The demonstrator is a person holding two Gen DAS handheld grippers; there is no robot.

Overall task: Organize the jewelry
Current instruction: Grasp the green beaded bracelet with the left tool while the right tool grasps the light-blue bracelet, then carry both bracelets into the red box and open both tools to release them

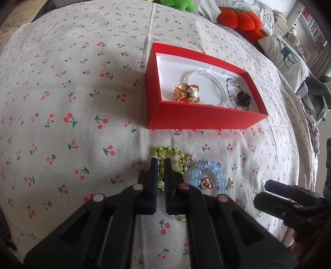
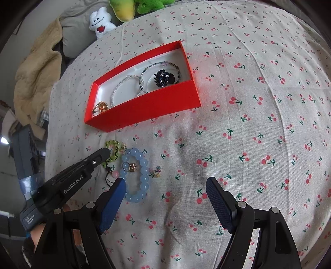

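A red box [image 1: 192,119] [image 2: 149,105] on the cherry-print bedspread holds a gold hair clip [image 1: 187,93], a clear bead bracelet [image 1: 217,82], a dark bead bracelet and a black clip [image 2: 163,79]. In front of it lie a green bead bracelet [image 1: 175,152] [image 2: 112,144], a blue bead bracelet [image 1: 219,173] [image 2: 142,175], a gold ring [image 1: 208,183] and small earrings [image 2: 157,171]. My left gripper [image 1: 161,163] is nearly closed around the green bracelet's band on the bedspread. My right gripper [image 2: 165,186] is open and empty, just right of the blue bracelet.
Plush toys [image 2: 142,6] and pillows [image 1: 287,53] lie at the far edge of the bed. A beige blanket [image 2: 37,78] hangs at the left. The bedspread [image 2: 258,124] stretches to the right of the box.
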